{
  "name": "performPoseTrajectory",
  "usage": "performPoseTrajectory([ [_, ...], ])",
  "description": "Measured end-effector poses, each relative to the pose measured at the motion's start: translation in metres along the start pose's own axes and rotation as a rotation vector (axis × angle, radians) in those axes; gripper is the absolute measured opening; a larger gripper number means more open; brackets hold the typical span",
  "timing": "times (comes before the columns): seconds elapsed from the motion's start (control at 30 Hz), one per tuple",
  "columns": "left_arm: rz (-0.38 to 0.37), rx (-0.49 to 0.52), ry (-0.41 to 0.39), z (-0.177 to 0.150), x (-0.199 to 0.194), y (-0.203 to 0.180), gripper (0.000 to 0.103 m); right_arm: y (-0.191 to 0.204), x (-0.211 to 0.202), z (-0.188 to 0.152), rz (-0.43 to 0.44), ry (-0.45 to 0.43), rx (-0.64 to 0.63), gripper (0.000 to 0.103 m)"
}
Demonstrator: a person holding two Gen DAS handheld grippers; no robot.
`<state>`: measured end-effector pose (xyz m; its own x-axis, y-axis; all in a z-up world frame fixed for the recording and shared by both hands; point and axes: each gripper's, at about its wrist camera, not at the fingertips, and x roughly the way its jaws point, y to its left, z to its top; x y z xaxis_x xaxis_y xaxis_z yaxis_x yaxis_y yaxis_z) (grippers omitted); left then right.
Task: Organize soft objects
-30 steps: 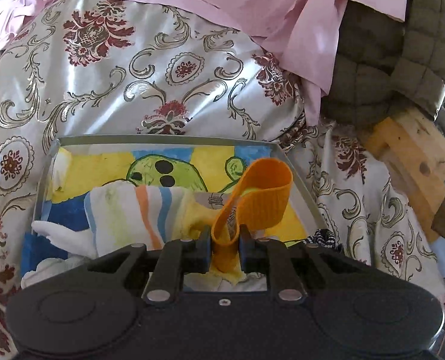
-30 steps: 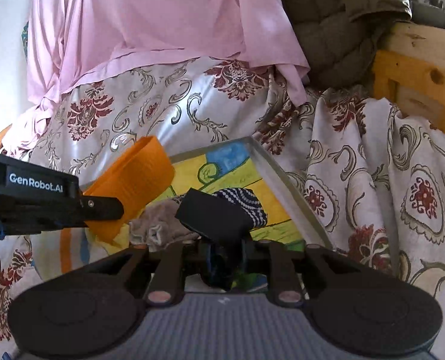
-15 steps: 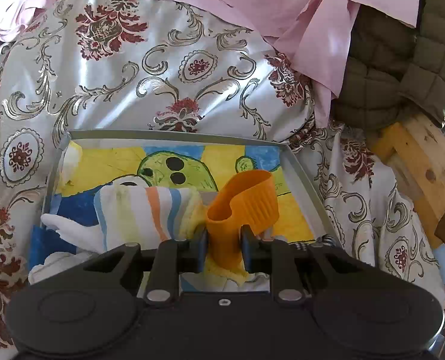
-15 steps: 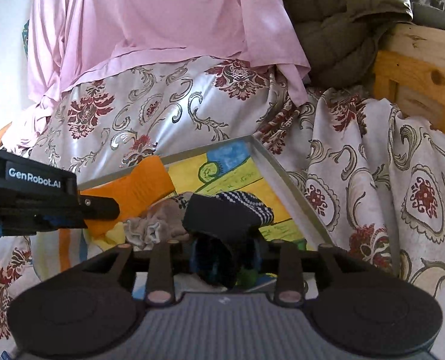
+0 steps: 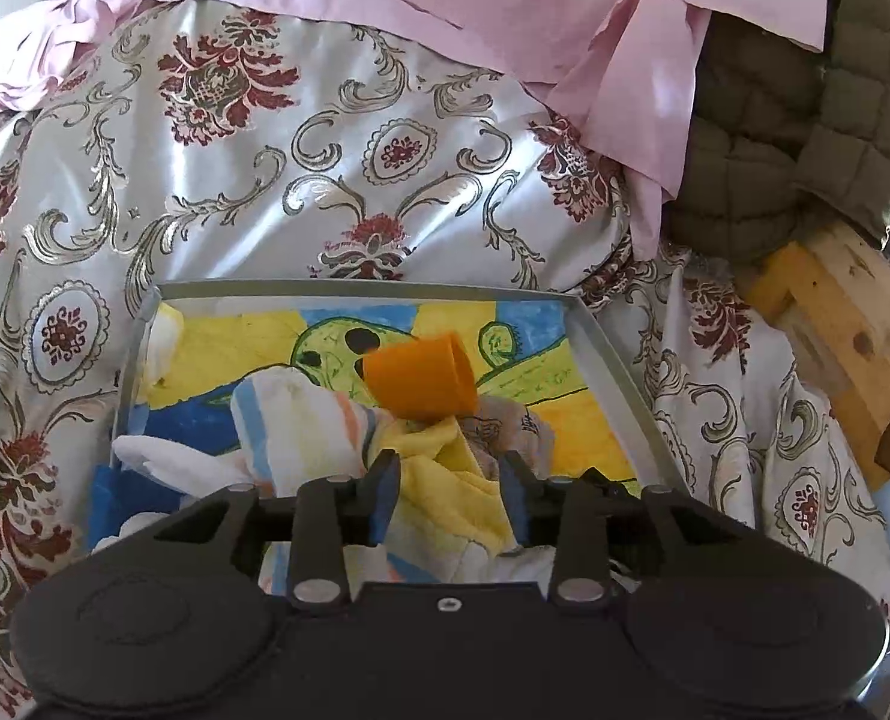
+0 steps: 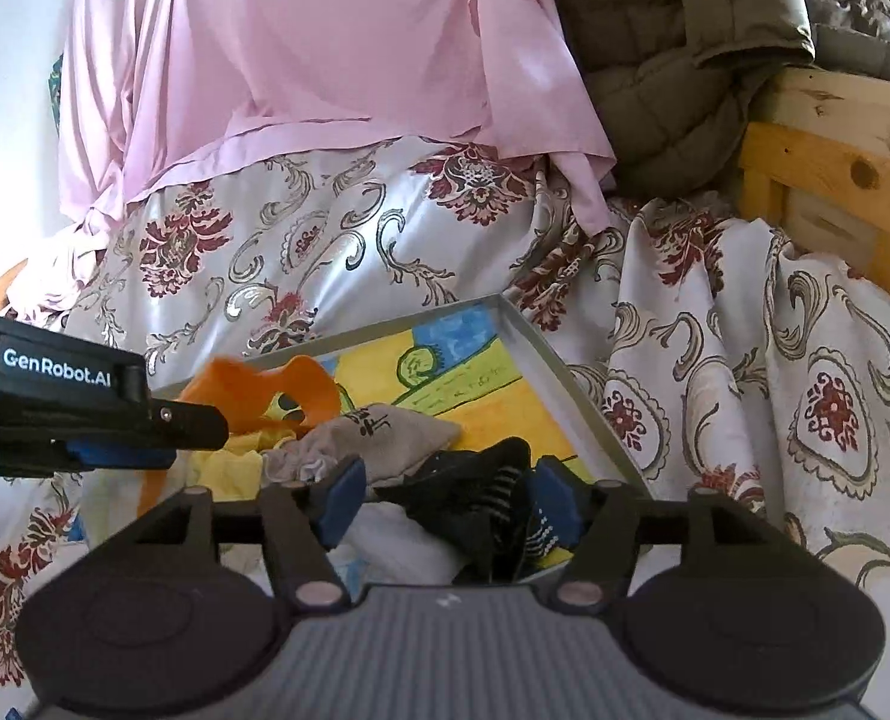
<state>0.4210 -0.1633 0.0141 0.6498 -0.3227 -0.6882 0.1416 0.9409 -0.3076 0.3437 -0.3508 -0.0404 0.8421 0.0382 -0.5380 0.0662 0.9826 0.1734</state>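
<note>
An orange band [image 5: 419,381] is seen lying in the tray [image 5: 610,360], resting on the heap of cloths just ahead of the left gripper [image 5: 449,489], its open loop tipped toward the right rim and its flat length running roughly across the view. It is no longer between the pads: the left jaws have just been opening, and only yellow cloth [image 5: 445,492] shows in the gap below them, so the band is judged released. A dark sock [image 6: 487,501] is found at the near right of the tray, draped between the fingers of the right gripper [image 6: 448,501]; these jaws have also just been opening and now stand wide, the right pad [image 6: 556,504] lying against the sock's patterned edge without pinching it. A grey pouch [image 6: 384,429] lies just beyond, touching the sock, and a striped cloth [image 5: 300,414] sits to the band's left. The left gripper is the nearer to the band, the right to the sock. Both pieces seem set down inside the tray; any coming move is judged to turn on backing each claw off straight, so that no fabric is dragged out over the rim onto the bedspread [image 5: 336,192].
</note>
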Motion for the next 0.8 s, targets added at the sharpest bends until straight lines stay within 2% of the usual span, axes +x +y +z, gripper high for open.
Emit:
performPoseTrajectory([
  [0.07, 0.001, -0.001, -0.005, 0.000, -0.003, 0.000, 0.046, 0.000, -0.002, 0.000, -0.007, -0.005, 0.000, 0.075],
  [0.2, 0.017, 0.002, -0.040, -0.001, -0.012, 0.001, 0.067, -0.002, -0.006, 0.002, -0.038, -0.012, 0.020, 0.086],
  [0.43, 0.032, 0.017, -0.079, 0.000, -0.034, 0.003, 0.076, -0.007, -0.020, 0.005, -0.038, -0.029, 0.052, 0.092],
  [0.6, 0.032, 0.033, -0.100, -0.002, -0.056, 0.001, 0.082, -0.005, -0.038, 0.009, -0.028, -0.063, 0.066, 0.103],
  [0.73, 0.024, 0.040, -0.119, -0.008, -0.076, 0.002, 0.084, -0.005, -0.055, 0.010, -0.021, -0.097, 0.084, 0.103],
  [0.8, 0.023, 0.040, -0.130, -0.012, -0.085, 0.004, 0.090, -0.006, -0.064, 0.011, -0.026, -0.113, 0.098, 0.103],
])
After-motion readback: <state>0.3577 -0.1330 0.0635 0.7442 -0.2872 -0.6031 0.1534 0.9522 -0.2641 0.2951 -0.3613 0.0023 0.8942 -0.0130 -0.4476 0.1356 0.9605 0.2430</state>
